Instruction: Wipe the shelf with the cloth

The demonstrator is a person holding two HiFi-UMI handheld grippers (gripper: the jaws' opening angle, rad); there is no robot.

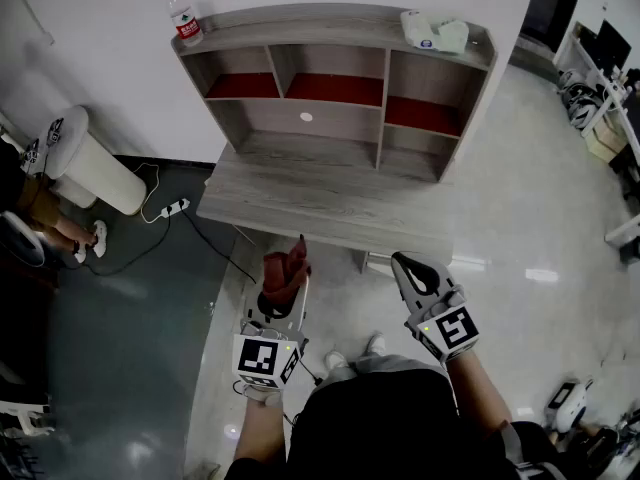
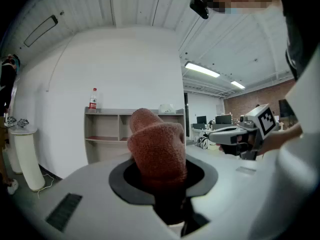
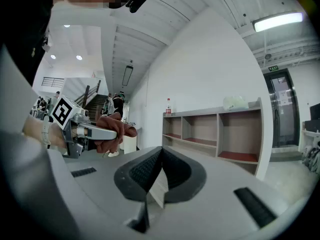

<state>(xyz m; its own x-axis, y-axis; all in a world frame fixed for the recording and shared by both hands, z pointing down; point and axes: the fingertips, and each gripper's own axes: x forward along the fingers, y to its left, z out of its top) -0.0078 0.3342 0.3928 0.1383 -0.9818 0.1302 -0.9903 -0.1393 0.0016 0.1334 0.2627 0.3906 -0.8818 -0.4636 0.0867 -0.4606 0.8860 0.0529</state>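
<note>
Your left gripper (image 1: 283,298) is gripping the red cloth (image 1: 288,268) in narrow jaws, low centre; the shelf (image 1: 300,30) is sitting straight ahead, upper centre. Your right gripper (image 1: 410,266) is idling, jaws together, empty.

place: open office | evidence: desks with monitors (image 2: 218,119), ceiling strip lights (image 2: 202,70), polished floor (image 1: 545,193)

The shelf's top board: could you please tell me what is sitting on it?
A red-labelled bottle stands at its left end in the head view; a pale crumpled bundle lies at its right end. What the bundle is I cannot tell, and anything behind it is covered.
</note>
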